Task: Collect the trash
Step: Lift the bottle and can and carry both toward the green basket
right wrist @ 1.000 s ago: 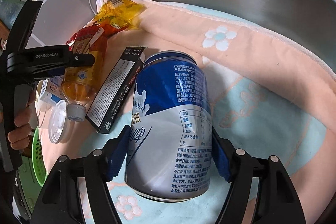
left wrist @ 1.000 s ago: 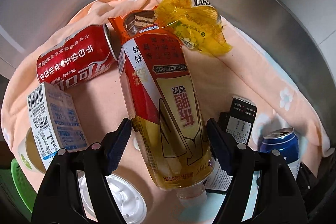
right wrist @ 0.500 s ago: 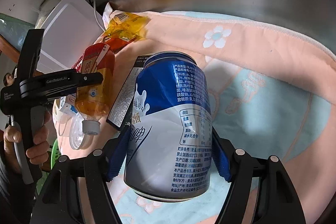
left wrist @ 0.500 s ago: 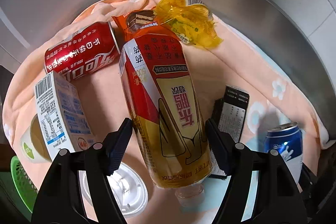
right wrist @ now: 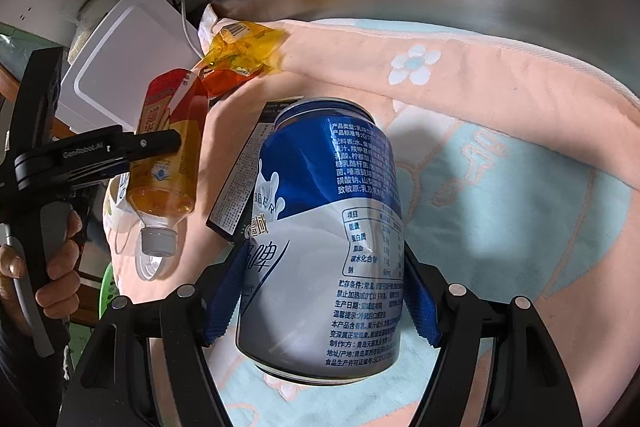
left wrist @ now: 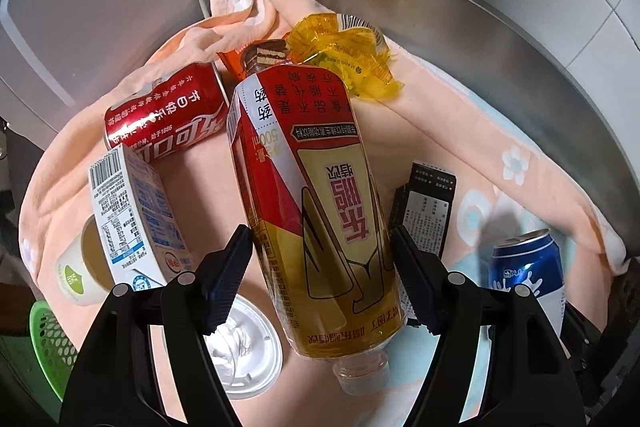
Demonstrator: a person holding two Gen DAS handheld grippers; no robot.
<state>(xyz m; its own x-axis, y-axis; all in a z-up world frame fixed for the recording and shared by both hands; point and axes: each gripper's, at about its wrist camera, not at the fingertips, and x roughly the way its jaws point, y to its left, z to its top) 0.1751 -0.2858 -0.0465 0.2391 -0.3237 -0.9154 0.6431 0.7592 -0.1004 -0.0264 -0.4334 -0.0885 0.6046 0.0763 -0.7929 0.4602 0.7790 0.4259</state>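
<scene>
Left gripper: at the bottom centre of the left wrist view, its two blue-padded fingers clamped on either side of a drink bottle.
Drink bottle: plastic, with a red and gold label, amber liquid inside, cap end pointing toward the bottom of the frame; it fills the middle of the left wrist view. In the right wrist view it appears at centre left, held above the towel.
Right gripper: at the bottom centre of the right wrist view, its fingers closed on a blue and white can.
Blue and white can: dented, top rim pointing toward the upper part of the frame; also visible at the lower right of the left wrist view.
Towel: peach with pale blue patches and white flowers, spread under all the trash.
Red cola can: lying on its side, centre left of the left wrist view.
Yellow wrapper: crumpled, upper centre.
Black box: flat on the towel, right of the bottle.
White carton: left of the bottle, with a paper cup just behind it.
Plastic lid: lower centre, partly under the left gripper.
Green basket: lower left corner.
</scene>
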